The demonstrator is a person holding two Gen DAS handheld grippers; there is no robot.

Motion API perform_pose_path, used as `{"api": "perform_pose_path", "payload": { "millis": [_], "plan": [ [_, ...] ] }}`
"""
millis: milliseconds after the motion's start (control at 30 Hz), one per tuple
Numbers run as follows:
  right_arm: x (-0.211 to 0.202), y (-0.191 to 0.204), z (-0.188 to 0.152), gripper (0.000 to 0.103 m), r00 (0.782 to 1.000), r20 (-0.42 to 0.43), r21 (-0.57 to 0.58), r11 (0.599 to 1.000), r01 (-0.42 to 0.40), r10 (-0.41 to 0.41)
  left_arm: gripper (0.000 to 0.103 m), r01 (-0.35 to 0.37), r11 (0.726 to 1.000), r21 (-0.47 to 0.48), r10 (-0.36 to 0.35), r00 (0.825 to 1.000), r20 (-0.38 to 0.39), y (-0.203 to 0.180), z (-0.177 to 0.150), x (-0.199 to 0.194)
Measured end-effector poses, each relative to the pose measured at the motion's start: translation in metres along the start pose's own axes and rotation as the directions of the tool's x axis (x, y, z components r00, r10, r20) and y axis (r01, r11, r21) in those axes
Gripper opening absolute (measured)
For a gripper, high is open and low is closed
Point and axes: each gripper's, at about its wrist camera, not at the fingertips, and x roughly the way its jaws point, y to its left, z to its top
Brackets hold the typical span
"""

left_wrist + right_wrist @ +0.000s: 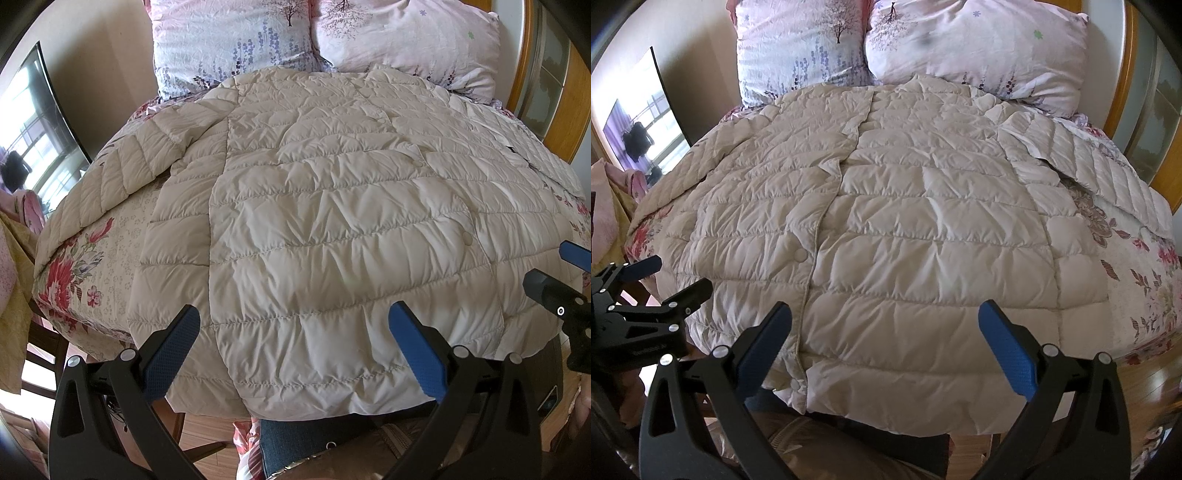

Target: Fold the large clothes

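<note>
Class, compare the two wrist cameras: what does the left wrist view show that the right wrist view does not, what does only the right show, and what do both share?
Only the left wrist view: the jacket's left sleeve in full, lying out over the floral bedspread.

Only the right wrist view: the right sleeve laid out whole, and the left gripper from the side.

Both: the cream quilted jacket spread flat and unfolded, two floral pillows behind it, and each camera's own open gripper, such as the right gripper, hovering at the hem.
</note>
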Motion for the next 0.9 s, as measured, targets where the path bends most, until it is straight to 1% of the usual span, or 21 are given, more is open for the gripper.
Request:
{"api": "perform_pose_path", "payload": {
  "millis": [233, 400, 467, 533, 567, 633, 700, 800, 833, 900],
  "plan": [
    [-0.001, 0.001, 0.001, 0.101, 1.000, 0.011, 0.013, 1.000, -0.018, 0.018, 0.102, -0.007, 1.000, -0.002, 0.007, 1.000, 0.005, 0.000, 0.000, -0.001],
    [-0.001, -0.005, 0.003, 0.101, 0.999, 0.025, 0.031, 0.999, -0.044, 0.044, 0.102, -0.014, 1.000, -0.001, 0.014, 1.000, 0.008, 0.001, 0.002, -0.001],
    [-0.001, -0.011, 0.006, 0.101, 0.996, 0.039, 0.047, 0.996, -0.079, 0.078, 0.102, -0.011, 1.000, 0.003, 0.011, 1.000, 0.002, 0.001, 0.003, 0.001],
    [0.000, -0.019, 0.010, 0.101, 0.989, 0.063, 0.070, 0.988, -0.135, 0.131, 0.102, 0.005, 1.000, 0.005, -0.005, 1.000, -0.007, 0.002, 0.006, 0.006],
    [0.000, -0.028, 0.013, 0.101, 0.982, 0.089, 0.097, 0.979, -0.177, 0.169, 0.102, 0.014, 1.000, 0.005, -0.014, 1.000, -0.011, 0.002, 0.007, 0.007],
    [0.000, -0.042, 0.017, 0.101, 0.971, 0.138, 0.143, 0.967, -0.213, 0.194, 0.102, 0.035, 0.999, 0.007, -0.035, 0.999, -0.015, 0.004, 0.009, 0.011],
    [-0.002, -0.063, 0.023, 0.101, 0.966, 0.195, 0.201, 0.958, -0.206, 0.167, 0.102, 0.055, 0.998, 0.005, -0.055, 0.998, -0.007, 0.005, 0.012, 0.011],
    [-0.006, -0.098, 0.033, 0.101, 0.967, 0.243, 0.295, 0.943, -0.152, 0.080, 0.102, 0.059, 0.998, -0.006, -0.059, 0.998, 0.020, 0.012, 0.020, 0.010],
    [-0.007, -0.118, 0.037, 0.101, 0.965, 0.257, 0.354, 0.926, -0.134, 0.041, 0.102, 0.057, 0.998, -0.010, -0.057, 0.998, 0.028, 0.015, 0.023, 0.010],
    [-0.006, -0.150, 0.041, 0.101, 0.964, 0.267, 0.442, 0.890, -0.113, -0.010, 0.102, 0.060, 0.998, -0.035, -0.059, 0.997, 0.052, 0.023, 0.033, 0.011]
  ]
}}
